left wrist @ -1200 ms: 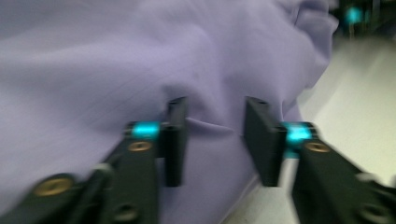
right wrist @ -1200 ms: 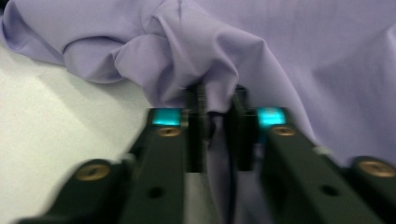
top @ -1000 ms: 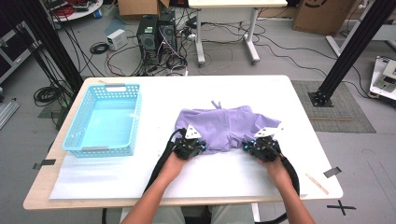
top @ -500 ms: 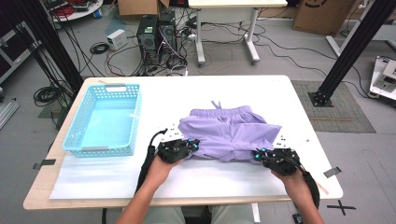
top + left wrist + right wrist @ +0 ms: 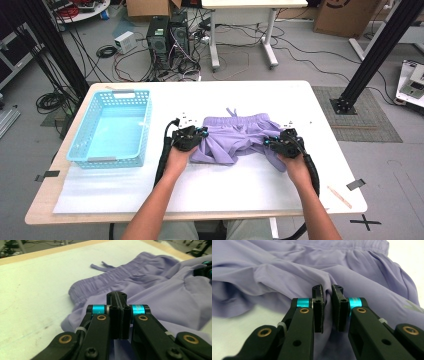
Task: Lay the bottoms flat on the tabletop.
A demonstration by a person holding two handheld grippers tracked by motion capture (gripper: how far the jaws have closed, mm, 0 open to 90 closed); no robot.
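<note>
the left gripper [image 5: 117,296] has its jaws pressed together, pinching the near left edge of the purple shorts [image 5: 235,140]. the right gripper [image 5: 327,292] has just been easing its jaws apart, a fold of the shorts bunched between them. the shorts lie mid-table [image 5: 230,195], right of the blue basket [image 5: 112,132].

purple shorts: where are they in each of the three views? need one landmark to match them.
High view: purple shorts at table centre, between the left gripper and the right gripper.
Left gripper view: upper right, beyond the shut jaws.
Right gripper view: across the top, a fold pinched between the jaws.
Shared landmark: the gathered waistband.
</note>
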